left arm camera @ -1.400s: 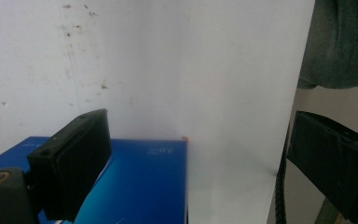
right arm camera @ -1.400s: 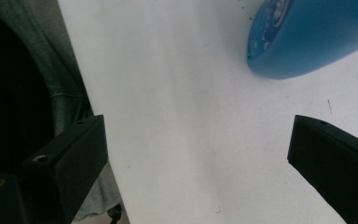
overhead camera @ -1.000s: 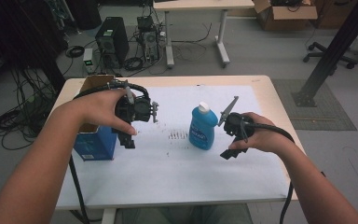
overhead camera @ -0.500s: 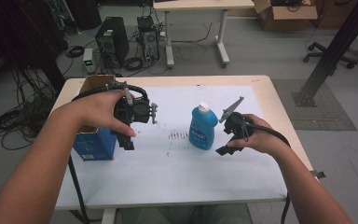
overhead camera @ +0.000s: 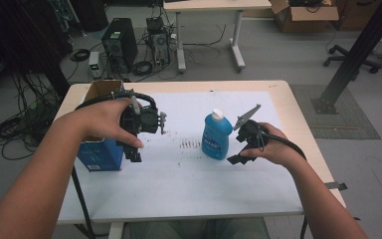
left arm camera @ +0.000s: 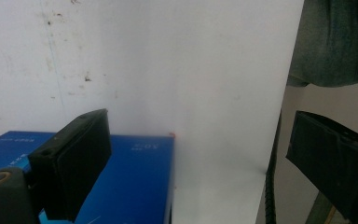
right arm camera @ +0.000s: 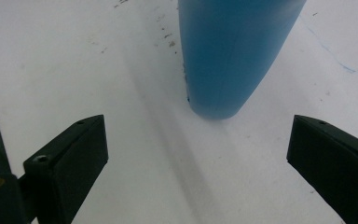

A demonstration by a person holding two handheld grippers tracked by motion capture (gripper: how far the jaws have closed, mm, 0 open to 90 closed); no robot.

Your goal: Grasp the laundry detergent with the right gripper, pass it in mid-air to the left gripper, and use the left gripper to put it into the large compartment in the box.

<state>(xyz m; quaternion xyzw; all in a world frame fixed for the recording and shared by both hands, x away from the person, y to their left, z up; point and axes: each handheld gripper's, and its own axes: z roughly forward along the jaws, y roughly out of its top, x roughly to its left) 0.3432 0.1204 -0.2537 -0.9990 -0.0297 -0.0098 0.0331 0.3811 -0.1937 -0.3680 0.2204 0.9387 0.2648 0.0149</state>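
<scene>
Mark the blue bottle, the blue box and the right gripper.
blue bottle (overhead camera: pixel 217 139), high view, on its label.
blue box (left arm camera: pixel 140 186), left gripper view, on its blue top face.
right gripper (right arm camera: pixel 198 158), right gripper view, midway between its open jaws.

We see a glossy blue plastic bottle, a smooth blue cardboard box, matt black gripper pads, and speckled matt white paper over a pale wooden table.
</scene>
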